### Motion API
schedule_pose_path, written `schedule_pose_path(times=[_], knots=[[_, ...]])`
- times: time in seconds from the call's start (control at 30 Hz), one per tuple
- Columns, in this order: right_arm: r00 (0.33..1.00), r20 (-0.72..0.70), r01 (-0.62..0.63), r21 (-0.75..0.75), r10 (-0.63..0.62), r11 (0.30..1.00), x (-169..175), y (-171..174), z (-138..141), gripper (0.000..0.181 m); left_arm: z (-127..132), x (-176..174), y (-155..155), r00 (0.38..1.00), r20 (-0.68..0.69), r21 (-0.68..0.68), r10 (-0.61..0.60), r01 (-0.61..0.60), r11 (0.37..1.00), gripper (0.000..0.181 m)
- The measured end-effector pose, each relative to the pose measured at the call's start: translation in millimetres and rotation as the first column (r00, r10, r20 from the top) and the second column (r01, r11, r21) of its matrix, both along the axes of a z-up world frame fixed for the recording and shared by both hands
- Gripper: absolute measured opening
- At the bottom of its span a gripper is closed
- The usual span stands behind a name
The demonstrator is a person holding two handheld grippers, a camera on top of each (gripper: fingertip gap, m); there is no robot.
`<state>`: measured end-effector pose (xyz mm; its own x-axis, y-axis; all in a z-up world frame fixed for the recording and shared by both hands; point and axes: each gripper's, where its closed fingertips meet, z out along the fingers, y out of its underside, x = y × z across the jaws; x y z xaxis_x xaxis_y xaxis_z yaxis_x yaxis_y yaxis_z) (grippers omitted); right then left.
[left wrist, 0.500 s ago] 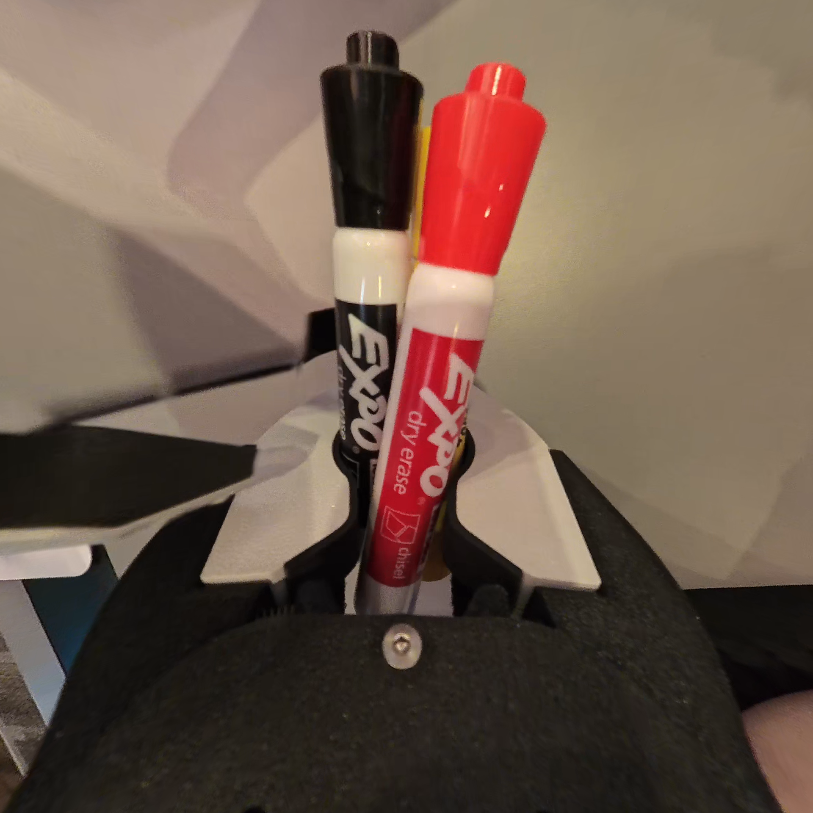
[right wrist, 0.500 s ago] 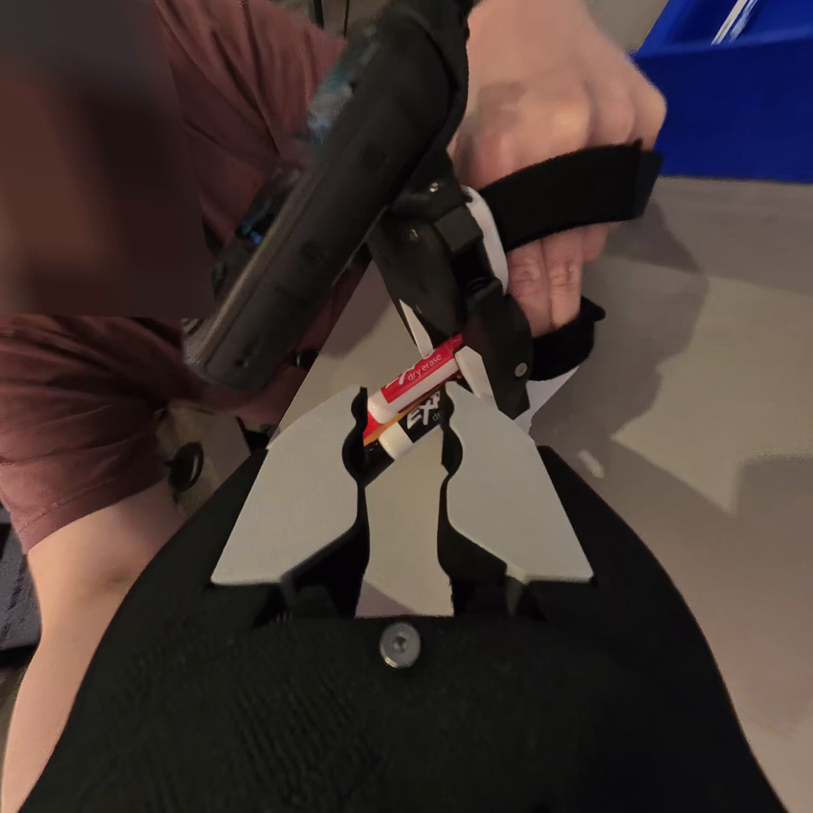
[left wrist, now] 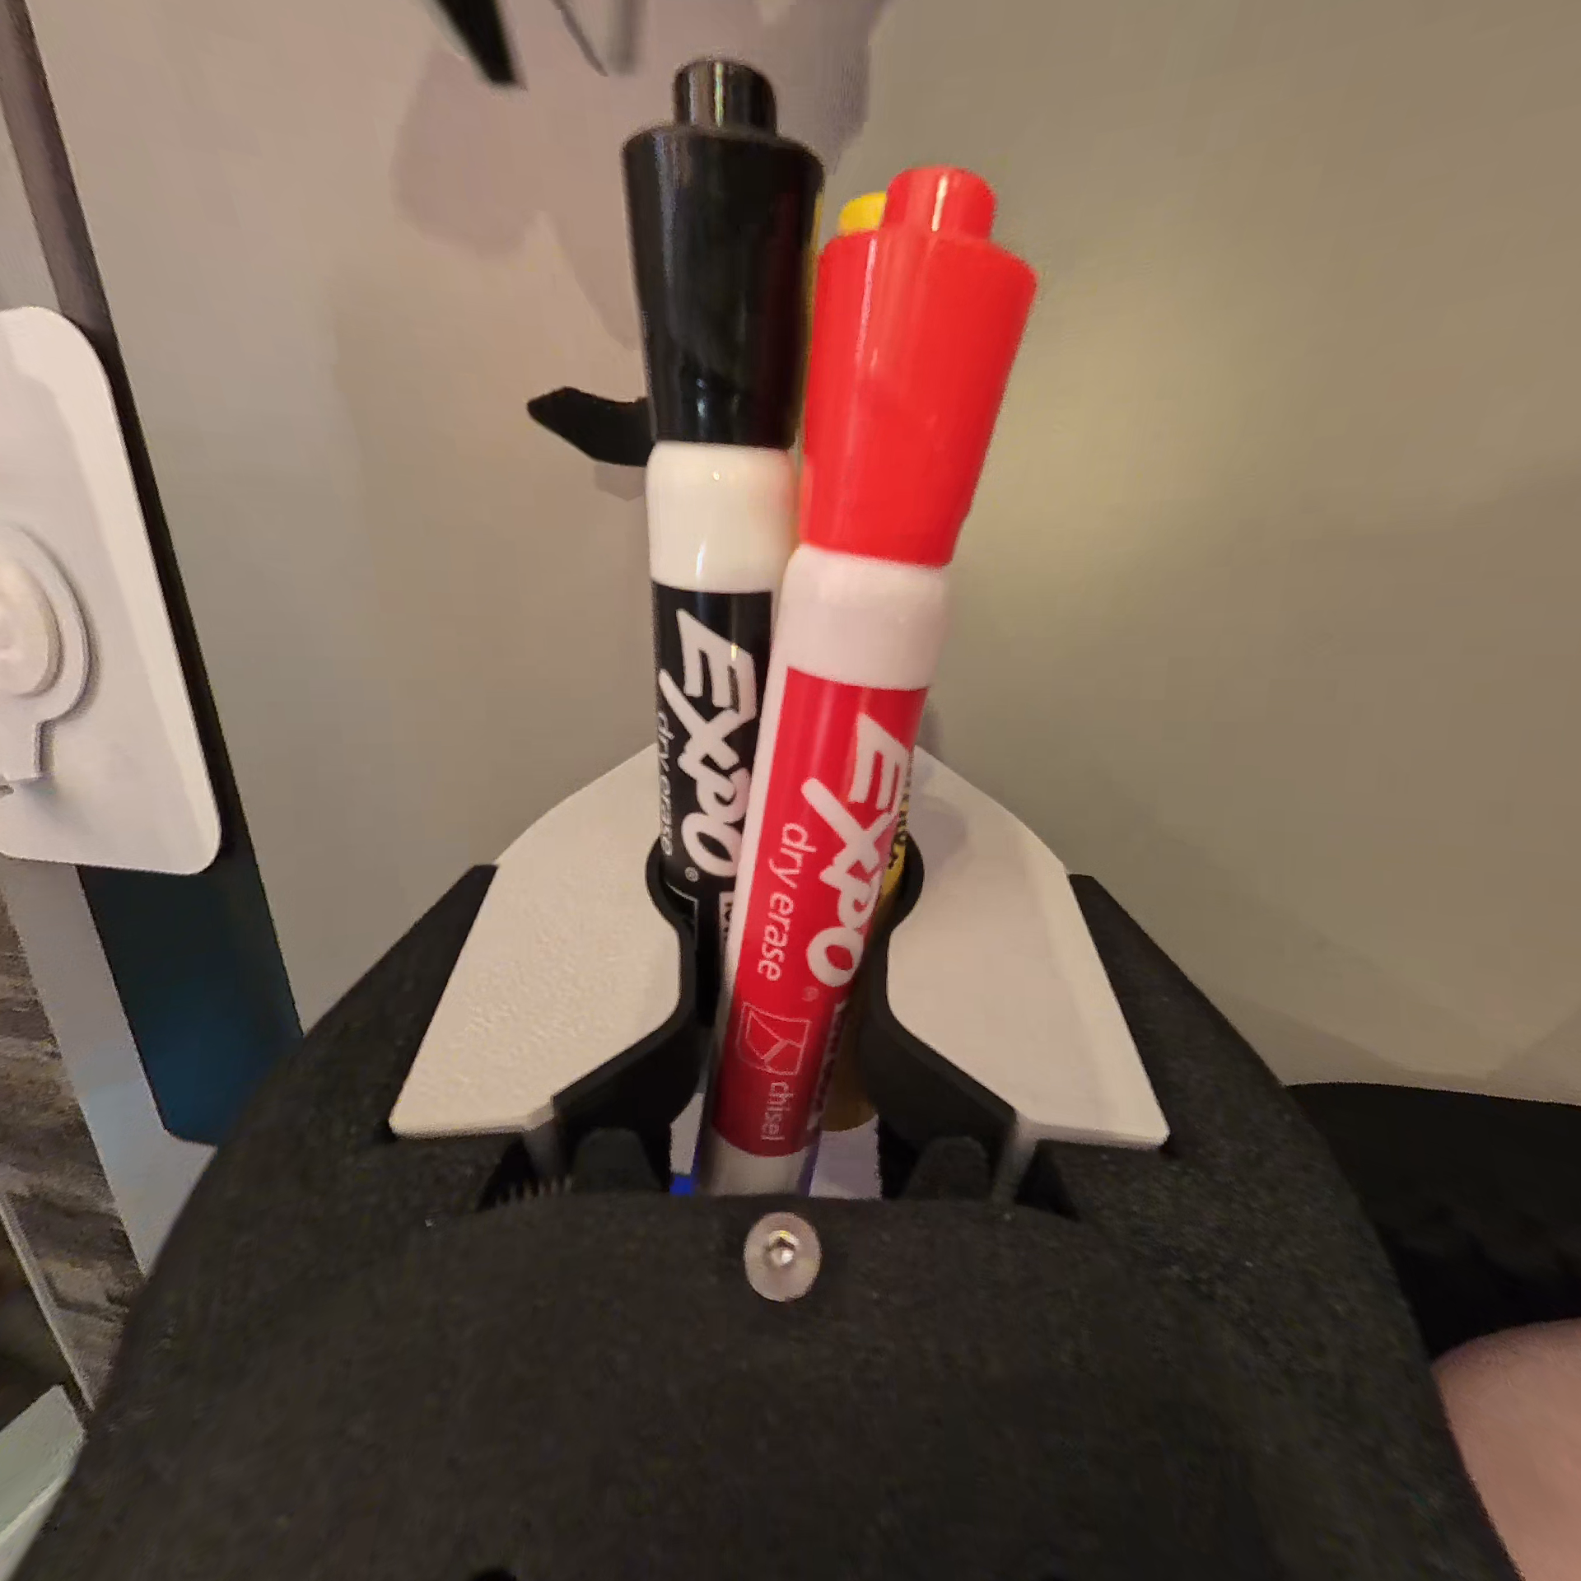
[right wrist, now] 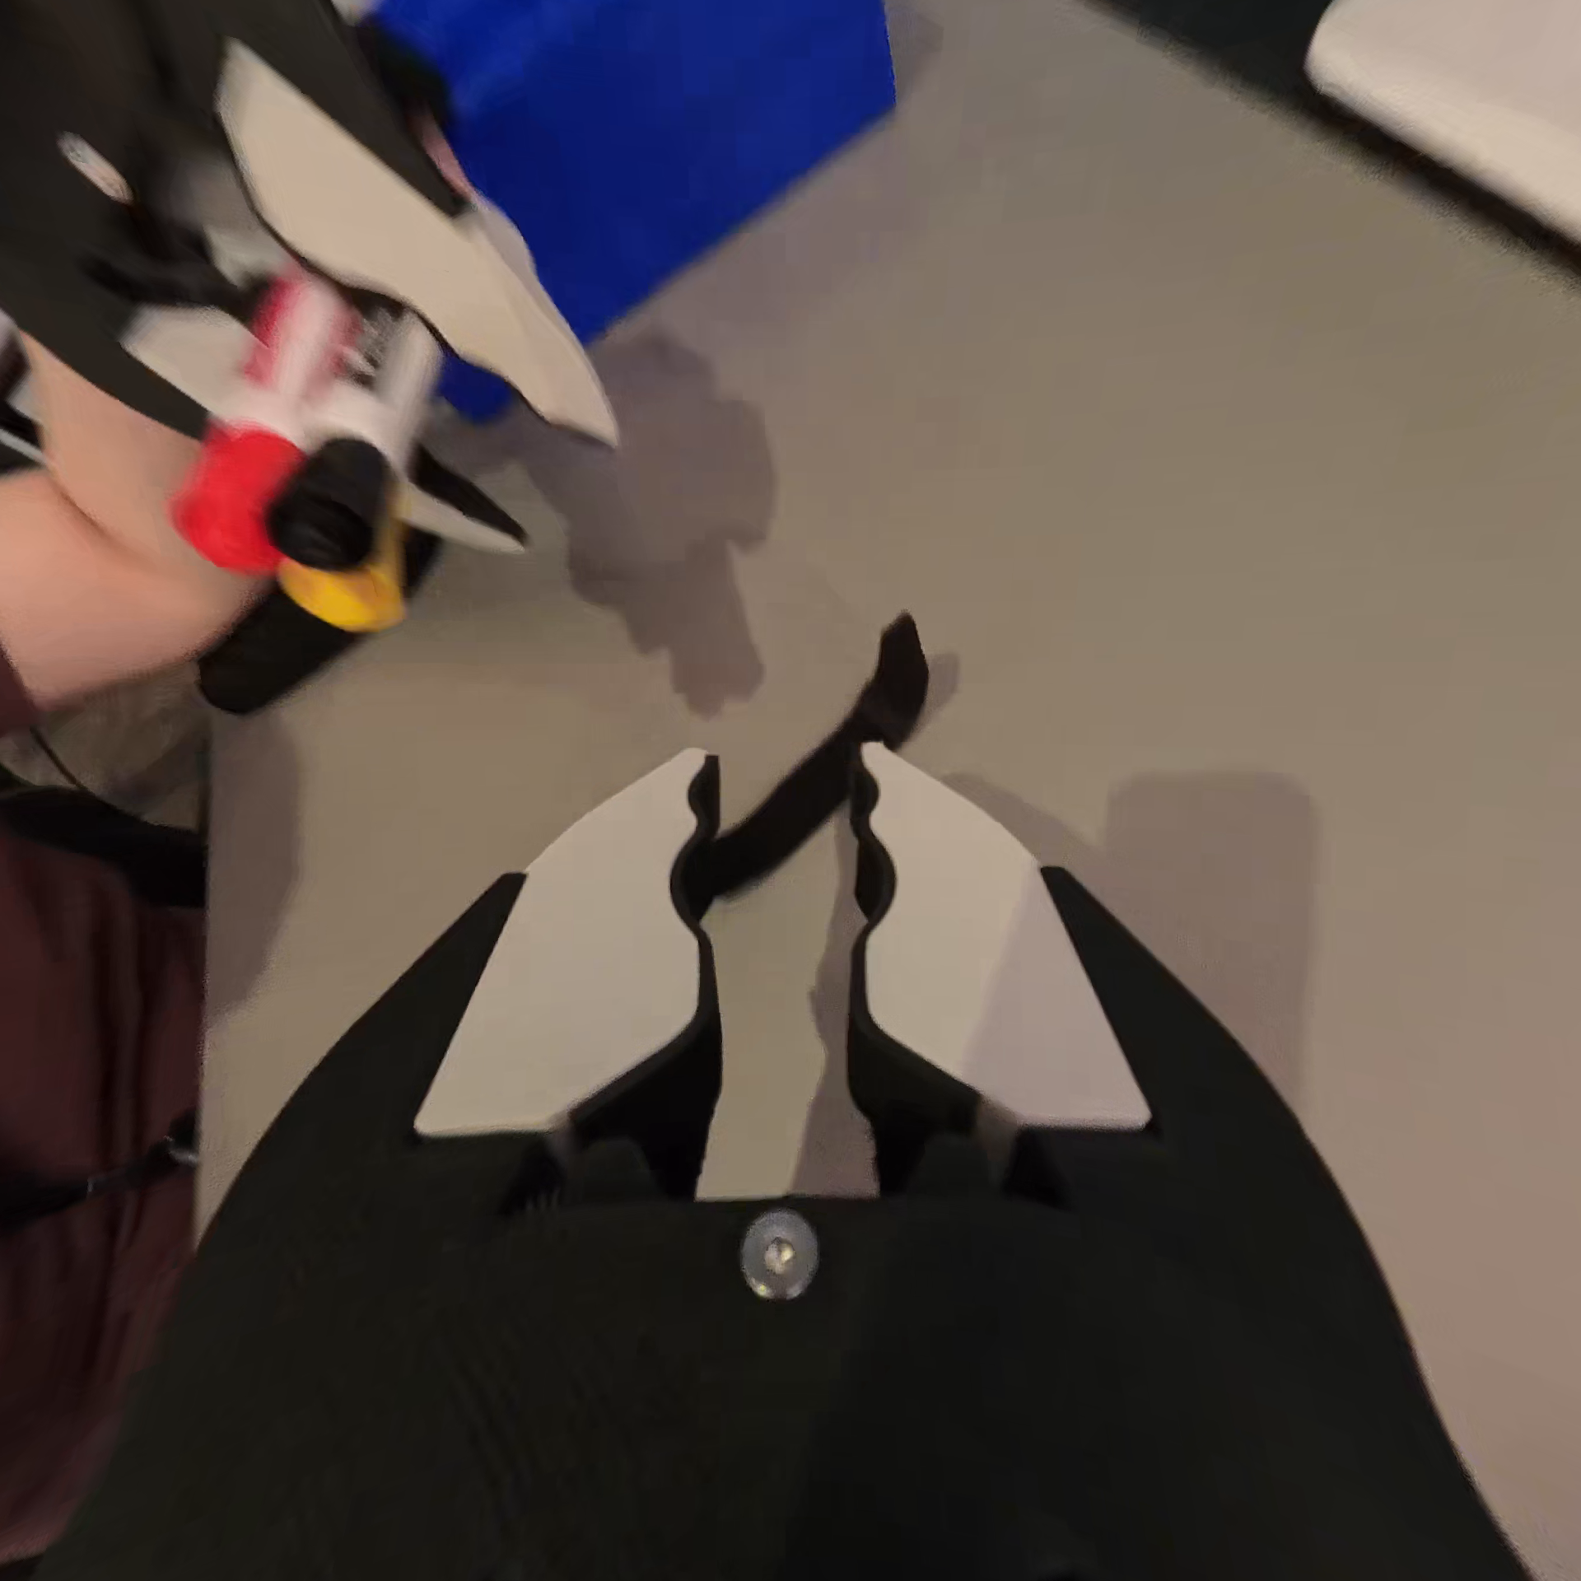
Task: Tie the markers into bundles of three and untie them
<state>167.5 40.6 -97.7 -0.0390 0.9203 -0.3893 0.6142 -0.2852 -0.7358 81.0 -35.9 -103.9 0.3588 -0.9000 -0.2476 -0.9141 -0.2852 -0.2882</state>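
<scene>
Gripping three markers at once, the left tongs press together on a black marker, a red marker and a yellow marker that is mostly hidden behind the other two. All three stand with their caps pointing away from the camera, the red one leaning slightly across the black one. In the right wrist view the same three show blurred at the upper left, caps toward the camera, with the yellow cap lowest.

The right tongs are spread, with a clear gap between the white fingers. A black strap lies slantwise across that gap; whether it touches either finger or rests on the grey desk below cannot be told. One end of it pokes out past the right fingertip.

A blue bin stands on the desk beyond the left tongs. A person's forearm and dark red sleeve fill the left edge of that view. In the left wrist view a white plate sits at the left edge.
</scene>
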Motion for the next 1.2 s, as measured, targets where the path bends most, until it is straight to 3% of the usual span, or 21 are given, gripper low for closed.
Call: schedule_pose_path(times=[0.1,0.23,0.37,0.4,0.5,0.6,0.7,0.83,1.0,1.2], knots=[[0.996,0.076,-0.047,0.081,0.041,0.996,-8,6,-36,0.037,2,-4,0,1.0,-0.01,0.005,0.014,-0.014,1.0,0.043],[0.993,-0.006,-0.114,0.061,0.115,0.992,-36,17,-39,0.039,2,-4,-2,1.0,-0.006,-0.004,0.014,-0.014,1.0,0.042],[0.974,0.003,-0.226,0.051,0.227,0.973,-45,14,-48,0.039,-2,-5,-3,1.0,-0.009,-0.021,0.013,-0.014,1.0,0.043],[0.972,-0.004,-0.234,0.055,0.234,0.971,-48,13,-49,0.036,-3,-5,-3,1.0,-0.011,-0.024,0.016,-0.017,1.0,0.043],[0.961,-0.03,-0.272,0.059,0.274,0.96,-52,7,-52,0.004,-7,-8,0,0.999,-0.009,-0.034,0.031,-0.031,0.999,0.042],[0.959,-0.026,-0.278,0.102,0.282,0.955,-48,8,-54,0.004,-11,-13,2,0.998,-0.02,-0.048,0.056,-0.057,0.997,0.043],[0.96,-0.108,-0.239,0.153,0.257,0.959,-42,10,-33,0.003,-17,-17,4,0.997,-0.036,-0.059,0.073,-0.075,0.995,0.043],[0.951,-0.234,-0.106,0.368,0.202,0.924,-34,24,10,0.003,-24,-13,4,0.997,-0.025,-0.088,0.067,-0.069,0.994,0.042],[0.878,-0.414,0.055,0.583,0.239,0.811,-33,7,75,0.003,-28,-3,3,0.999,0.011,-0.111,0.049,-0.048,0.993,0.042],[0.827,-0.429,0.119,0.766,0.364,0.632,-38,-39,106,0.004,-27,1,7,0.998,0.031,-0.1,0.062,-0.058,0.993,0.042]])
